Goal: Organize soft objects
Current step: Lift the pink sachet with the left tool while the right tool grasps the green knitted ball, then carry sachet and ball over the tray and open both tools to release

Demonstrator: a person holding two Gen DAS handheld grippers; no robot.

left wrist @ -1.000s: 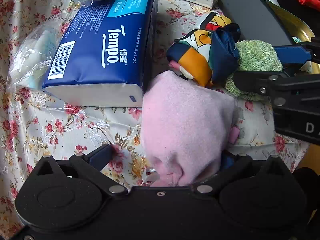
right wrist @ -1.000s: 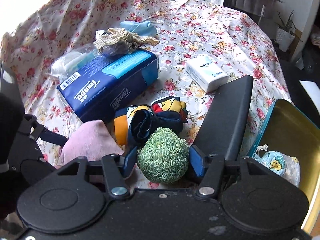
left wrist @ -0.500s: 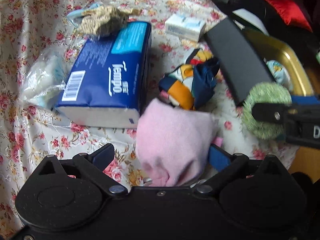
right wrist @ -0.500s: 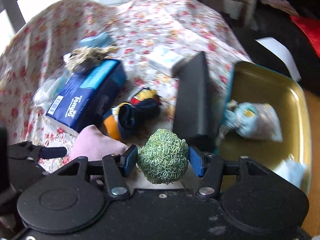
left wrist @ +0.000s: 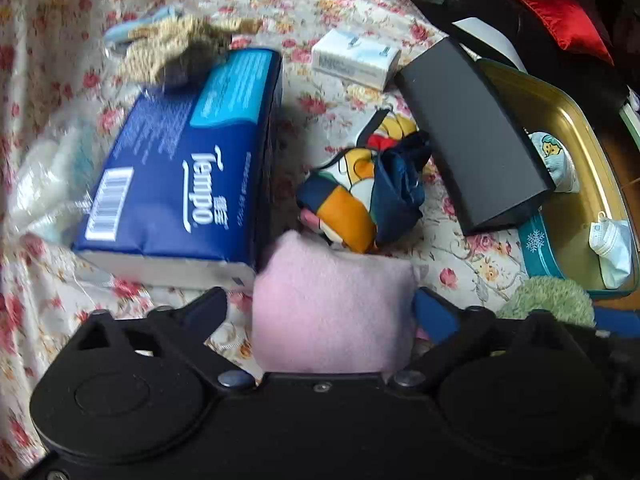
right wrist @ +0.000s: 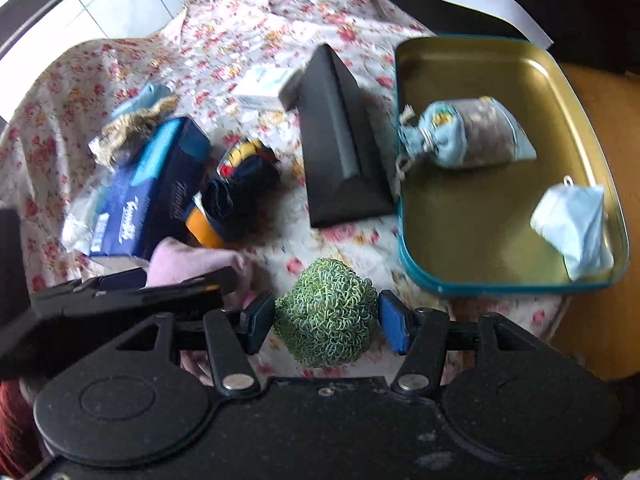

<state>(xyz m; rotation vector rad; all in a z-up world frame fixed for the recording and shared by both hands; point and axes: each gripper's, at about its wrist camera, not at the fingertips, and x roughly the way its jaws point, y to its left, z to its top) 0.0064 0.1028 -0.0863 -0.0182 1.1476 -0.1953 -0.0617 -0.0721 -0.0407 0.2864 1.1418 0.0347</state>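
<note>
My left gripper [left wrist: 320, 304] is shut on a pink fleece cloth [left wrist: 332, 304] and holds it above the floral tablecloth. My right gripper [right wrist: 326, 320] is shut on a green knitted ball [right wrist: 326, 316], lifted near the front left corner of the gold tin tray [right wrist: 500, 280]. The ball also shows in the left wrist view [left wrist: 548, 296]. In the tray lie a light blue pouch [right wrist: 464, 138] and a folded face mask [right wrist: 576, 228]. A colourful scarf bundle [left wrist: 364, 196] lies on the table beyond the pink cloth.
A blue Tempo tissue pack [left wrist: 188, 176] lies left of the scarf. A black box [left wrist: 468, 132] leans between scarf and tray. A small white tissue packet [left wrist: 356, 58], a beige knitted piece [left wrist: 176, 48] and a clear plastic bag [left wrist: 44, 184] lie further back.
Both grippers have risen and drawn back with their loads. The right gripper has swung right with the green ball, so the tray now lies just ahead of it.
</note>
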